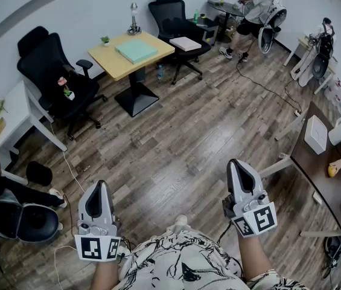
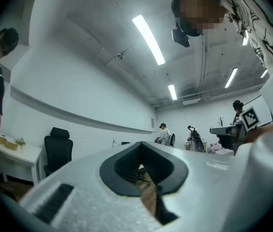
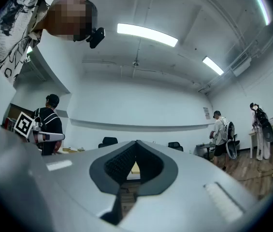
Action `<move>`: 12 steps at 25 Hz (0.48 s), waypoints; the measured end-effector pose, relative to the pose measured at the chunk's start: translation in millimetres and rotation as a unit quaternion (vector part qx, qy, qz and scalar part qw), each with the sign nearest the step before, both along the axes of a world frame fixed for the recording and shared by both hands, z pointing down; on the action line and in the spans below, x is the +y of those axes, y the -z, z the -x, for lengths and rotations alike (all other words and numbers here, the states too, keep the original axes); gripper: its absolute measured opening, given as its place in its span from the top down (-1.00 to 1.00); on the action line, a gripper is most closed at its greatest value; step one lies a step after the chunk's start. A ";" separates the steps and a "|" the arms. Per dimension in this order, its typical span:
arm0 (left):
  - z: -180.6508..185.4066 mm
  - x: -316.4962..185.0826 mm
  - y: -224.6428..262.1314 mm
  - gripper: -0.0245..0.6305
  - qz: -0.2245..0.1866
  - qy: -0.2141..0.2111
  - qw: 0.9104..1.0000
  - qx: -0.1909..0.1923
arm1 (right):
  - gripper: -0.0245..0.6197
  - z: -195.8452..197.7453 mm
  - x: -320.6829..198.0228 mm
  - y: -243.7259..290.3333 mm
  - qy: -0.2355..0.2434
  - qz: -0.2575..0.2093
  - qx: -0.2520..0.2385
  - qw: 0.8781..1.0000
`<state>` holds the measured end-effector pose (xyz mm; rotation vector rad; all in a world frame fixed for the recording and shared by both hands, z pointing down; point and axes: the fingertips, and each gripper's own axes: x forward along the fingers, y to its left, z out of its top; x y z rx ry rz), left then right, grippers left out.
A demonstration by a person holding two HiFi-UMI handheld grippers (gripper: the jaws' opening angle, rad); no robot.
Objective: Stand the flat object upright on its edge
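A flat teal object [image 1: 136,50] lies on the small yellow table [image 1: 111,61] far across the room. Another flat thing, pink [image 1: 185,43], rests on the seat of a black chair beside that table. Both grippers are held close to my body over the wooden floor, far from the table. My left gripper [image 1: 100,185] is shut with nothing between its jaws, as the left gripper view [image 2: 141,144] also shows. My right gripper [image 1: 237,162] is likewise shut and empty, its jaws meeting at the tip [image 3: 137,142].
A black office chair [image 1: 55,77] stands left of the yellow table, with a white desk [image 1: 13,116] beyond it. A brown table [image 1: 321,162] with a white box is at the right. A person [image 1: 259,8] sits at the back. Cables run across the floor.
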<state>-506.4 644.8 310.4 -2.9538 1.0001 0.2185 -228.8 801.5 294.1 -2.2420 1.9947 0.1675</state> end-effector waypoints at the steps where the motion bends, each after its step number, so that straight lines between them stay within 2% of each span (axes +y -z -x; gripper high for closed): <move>1: -1.1 -1.0 1.3 0.91 -0.001 -0.001 1.000 0.000 | 0.92 -0.6 -0.4 1.1 -0.002 0.001 0.002 1.000; 7: -6.8 -1.8 5.6 0.91 -0.013 -0.007 1.000 -0.009 | 0.92 -1.9 -2.8 3.4 -0.011 0.007 0.007 1.000; 12: -6.9 -1.7 0.0 0.91 0.008 -0.006 1.000 0.002 | 0.91 0.3 3.6 6.4 0.003 -0.020 -0.010 1.000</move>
